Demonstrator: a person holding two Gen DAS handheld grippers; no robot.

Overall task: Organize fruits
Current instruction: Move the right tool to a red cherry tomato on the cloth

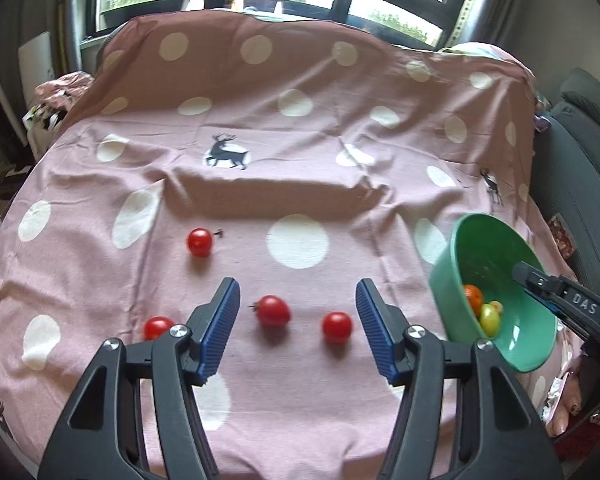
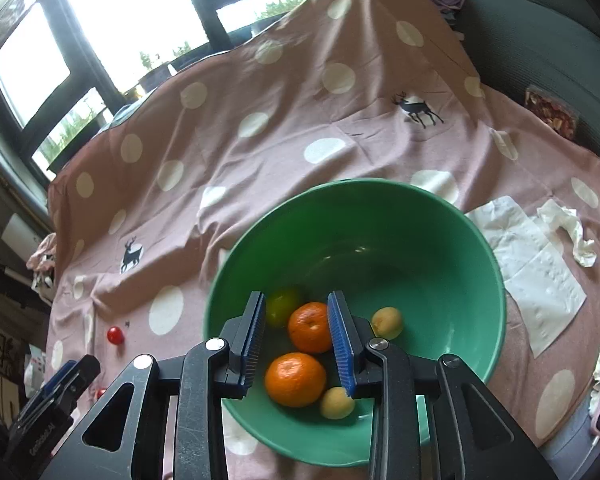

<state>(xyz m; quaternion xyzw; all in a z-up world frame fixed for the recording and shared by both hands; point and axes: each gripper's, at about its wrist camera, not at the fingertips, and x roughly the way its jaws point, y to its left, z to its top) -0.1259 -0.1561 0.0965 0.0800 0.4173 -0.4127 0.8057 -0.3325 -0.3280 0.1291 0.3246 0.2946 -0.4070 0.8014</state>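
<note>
Both empty, the left gripper (image 1: 296,320) gapes over two small red tomatoes (image 1: 273,311); the right gripper (image 2: 296,340) stands parted above the green plastic bowl (image 2: 480,256); closing between the pair could knock one rolling.

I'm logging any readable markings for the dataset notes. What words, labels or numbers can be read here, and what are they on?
"DAS": white letters on the black body of the right tool, in the left wrist view.
White lettering on the left tool's body, in the right wrist view: too small and blurred to read.
Nothing else legible.
</note>
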